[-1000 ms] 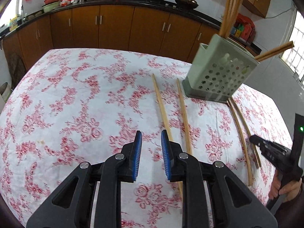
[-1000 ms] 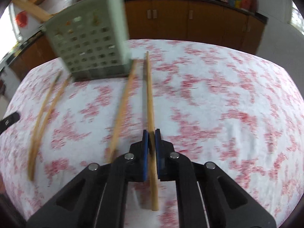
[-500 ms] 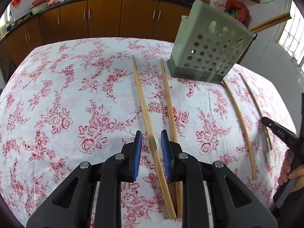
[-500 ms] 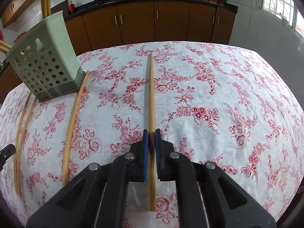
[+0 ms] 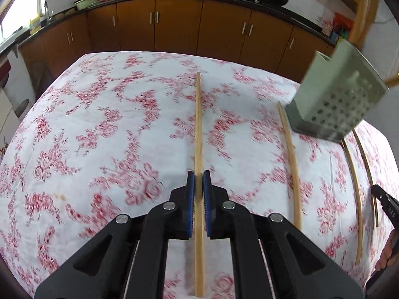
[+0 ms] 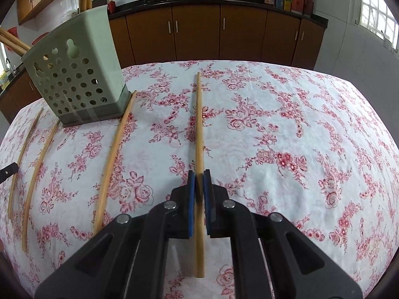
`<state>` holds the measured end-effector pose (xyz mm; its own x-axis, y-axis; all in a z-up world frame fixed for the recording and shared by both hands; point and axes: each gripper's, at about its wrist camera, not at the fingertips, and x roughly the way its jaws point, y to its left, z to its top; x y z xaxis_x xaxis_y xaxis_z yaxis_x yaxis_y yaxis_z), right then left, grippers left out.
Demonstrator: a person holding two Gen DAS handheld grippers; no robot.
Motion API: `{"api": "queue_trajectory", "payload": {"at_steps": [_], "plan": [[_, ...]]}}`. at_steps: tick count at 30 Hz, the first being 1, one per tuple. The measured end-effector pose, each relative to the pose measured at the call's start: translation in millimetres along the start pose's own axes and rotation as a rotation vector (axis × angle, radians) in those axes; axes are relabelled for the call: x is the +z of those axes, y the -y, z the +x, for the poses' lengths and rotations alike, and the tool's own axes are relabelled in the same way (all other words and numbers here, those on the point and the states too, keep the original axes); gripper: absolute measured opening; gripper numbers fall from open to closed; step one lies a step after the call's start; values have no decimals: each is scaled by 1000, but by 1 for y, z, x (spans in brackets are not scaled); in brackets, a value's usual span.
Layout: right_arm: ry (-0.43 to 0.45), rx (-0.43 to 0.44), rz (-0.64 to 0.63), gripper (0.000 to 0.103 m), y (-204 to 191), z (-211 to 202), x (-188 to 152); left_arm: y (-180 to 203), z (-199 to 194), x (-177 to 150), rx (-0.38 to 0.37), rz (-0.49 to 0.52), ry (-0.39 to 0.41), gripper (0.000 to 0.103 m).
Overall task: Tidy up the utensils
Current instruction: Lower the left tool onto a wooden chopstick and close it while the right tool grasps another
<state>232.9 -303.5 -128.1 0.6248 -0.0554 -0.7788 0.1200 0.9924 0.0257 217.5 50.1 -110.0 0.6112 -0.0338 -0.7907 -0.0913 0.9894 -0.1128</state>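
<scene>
My left gripper (image 5: 199, 182) is shut on a long wooden chopstick (image 5: 198, 124) that points away over the floral tablecloth. My right gripper (image 6: 199, 182) is shut on another long chopstick (image 6: 198, 124), held the same way. The pale green perforated utensil holder (image 5: 339, 99) stands at the right in the left wrist view and at the left in the right wrist view (image 6: 74, 74), with chopsticks sticking out of it. Three loose chopsticks lie on the cloth: one beside the holder (image 6: 114, 159) and two beyond it (image 6: 37, 164).
The table with the floral cloth (image 6: 299, 137) drops off at its edges. Brown kitchen cabinets (image 6: 224, 32) with pans on the counter run behind it. The other gripper's tip and hand show at the right edge of the left wrist view (image 5: 386, 206).
My left gripper has closed on a chopstick; it was open half a second ago. The left view has swung left, with the holder now farther right. My right gripper still holds its chopstick.
</scene>
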Motion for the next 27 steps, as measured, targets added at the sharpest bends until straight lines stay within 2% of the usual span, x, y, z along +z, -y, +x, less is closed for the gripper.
{"api": "queue_trajectory", "payload": {"at_steps": [9, 22, 27], "plan": [[17, 11, -2, 8, 2, 5, 4, 1, 0, -2, -16, 51, 41, 8], [17, 18, 6, 8, 3, 4, 2, 1, 1, -1, -11, 56, 40, 9], [16, 21, -9, 8, 3, 1, -3, 8, -3, -5, 16, 122, 35, 9]]}}
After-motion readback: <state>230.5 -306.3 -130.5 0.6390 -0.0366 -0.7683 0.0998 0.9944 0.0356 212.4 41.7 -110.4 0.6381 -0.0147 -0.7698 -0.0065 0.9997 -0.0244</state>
